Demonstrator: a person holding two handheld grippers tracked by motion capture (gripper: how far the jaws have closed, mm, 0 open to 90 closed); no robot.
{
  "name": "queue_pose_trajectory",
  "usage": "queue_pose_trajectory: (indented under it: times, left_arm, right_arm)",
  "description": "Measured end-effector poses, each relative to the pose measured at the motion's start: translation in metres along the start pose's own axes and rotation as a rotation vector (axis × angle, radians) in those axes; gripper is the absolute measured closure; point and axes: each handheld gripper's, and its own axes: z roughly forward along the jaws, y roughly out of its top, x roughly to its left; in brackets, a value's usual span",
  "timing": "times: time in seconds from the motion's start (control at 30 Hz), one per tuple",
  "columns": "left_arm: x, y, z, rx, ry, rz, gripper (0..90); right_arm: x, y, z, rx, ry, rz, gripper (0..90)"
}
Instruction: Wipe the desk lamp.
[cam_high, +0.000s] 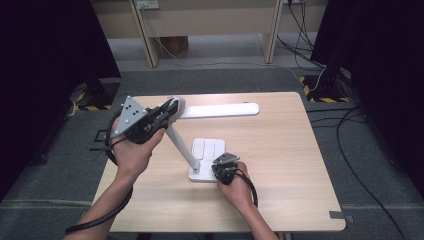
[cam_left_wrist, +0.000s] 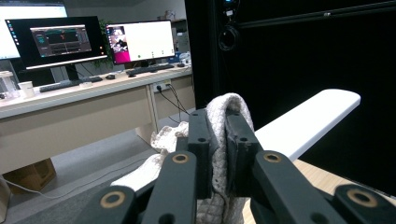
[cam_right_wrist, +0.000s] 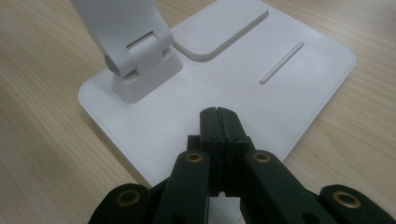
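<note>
The step in hand looks like wiping down a white desk lamp (cam_high: 200, 145) that stands near the middle of the wooden surface (cam_high: 280, 165). The left gripper (cam_high: 169, 111), at about ten o'clock from the lamp's base (cam_right_wrist: 224, 74), has its fingers clamped tight on a white knitted cloth (cam_left_wrist: 219, 135) and holds it against the hinge end of the long lamp head (cam_left_wrist: 308, 119), which runs off toward three o'clock in the high view. The right gripper (cam_right_wrist: 218, 112) has its fingers fully closed on nothing; their tips press down on the near edge of the base at about five o'clock from the tilted stem (cam_high: 180, 145) (a steadying hold, by my reading, so the lamp does not tip or slide).

The next move probably calls for drawing the cloth along the head toward its free end, keeping light pressure so the hinge does not fold, while the right gripper keeps the base pinned.

No brand or label can be read on the lamp. The monitors (cam_left_wrist: 60, 39) on the desk behind show windows, but their text is too small to make out.
</note>
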Motion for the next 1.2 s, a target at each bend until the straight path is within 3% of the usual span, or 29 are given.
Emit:
queue_pose_trajectory:
  times: [1.2]
  left_arm:
    - [-0.023,0.007,0.029,0.01,-0.06,0.007,82.2]
  right_arm:
    - [0.001,-0.001,0.0,-0.004,-0.004,-0.004,90.0]
